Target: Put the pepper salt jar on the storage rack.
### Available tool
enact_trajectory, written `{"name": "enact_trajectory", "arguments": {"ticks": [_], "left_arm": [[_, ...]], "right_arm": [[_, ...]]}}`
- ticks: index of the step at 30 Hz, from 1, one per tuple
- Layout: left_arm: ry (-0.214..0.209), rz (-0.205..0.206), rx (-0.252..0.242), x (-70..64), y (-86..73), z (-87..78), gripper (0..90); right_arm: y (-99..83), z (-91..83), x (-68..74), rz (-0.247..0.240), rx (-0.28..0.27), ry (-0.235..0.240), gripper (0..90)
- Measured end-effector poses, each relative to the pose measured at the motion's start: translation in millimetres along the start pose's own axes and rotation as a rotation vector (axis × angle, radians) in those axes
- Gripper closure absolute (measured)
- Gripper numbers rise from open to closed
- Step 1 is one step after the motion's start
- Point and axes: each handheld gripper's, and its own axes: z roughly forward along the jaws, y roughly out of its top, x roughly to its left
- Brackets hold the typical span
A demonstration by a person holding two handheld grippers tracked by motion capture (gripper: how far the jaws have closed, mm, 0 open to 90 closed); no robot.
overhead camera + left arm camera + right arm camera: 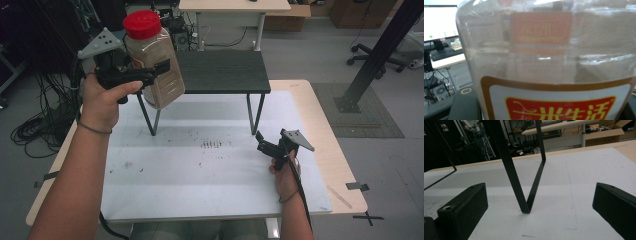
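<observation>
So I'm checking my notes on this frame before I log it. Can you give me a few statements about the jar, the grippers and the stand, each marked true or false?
1. The left gripper holds the jar in the air. True.
2. The jar's lid is blue. False: it is red.
3. The right gripper grips a leg of the black stand. False: its jaws stand open on nothing, low over the white mat.
4. The jar stands on top of the stand. False: it is held tilted beside the stand's left end.
5. The stand rests on the mat. True.

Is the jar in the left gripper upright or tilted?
Tilted: the jar leans, its red lid left of its base, held by the left gripper.
</observation>
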Motion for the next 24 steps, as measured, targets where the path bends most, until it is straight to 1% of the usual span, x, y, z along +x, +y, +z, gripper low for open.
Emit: {"name": "enact_trajectory", "arguments": {"ticks": [11,12,13,17,24], "left_arm": [[-0.004,-0.001,0.02,21.0,3.5,23.7,26.8],[-0.004,-0.001,0.02,21.0,3.5,23.7,26.7],[-0.001,-0.005,0.021,24.2,3.5,27.3,26.7],[0.001,0.001,0.032,30.8,3.7,35.9,26.7],[0.02,-0.016,0.04,40.7,-0.5,48.5,26.7]], "right_arm": [[-0.1,-0.2,-0.1,-0.005,0.001,-0.01,0.0],[-0.1,-0.2,-0.1,-0.005,0.001,-0.01,0.0],[-0.1,-0.2,-0.1,-0.007,0.001,-0.01,0.0],[-0.1,-0.2,-0.3,-0.008,0.001,-0.013,0.0],[-0.1,-0.3,-0.5,-0.007,0.003,-0.013,0.0]]}}
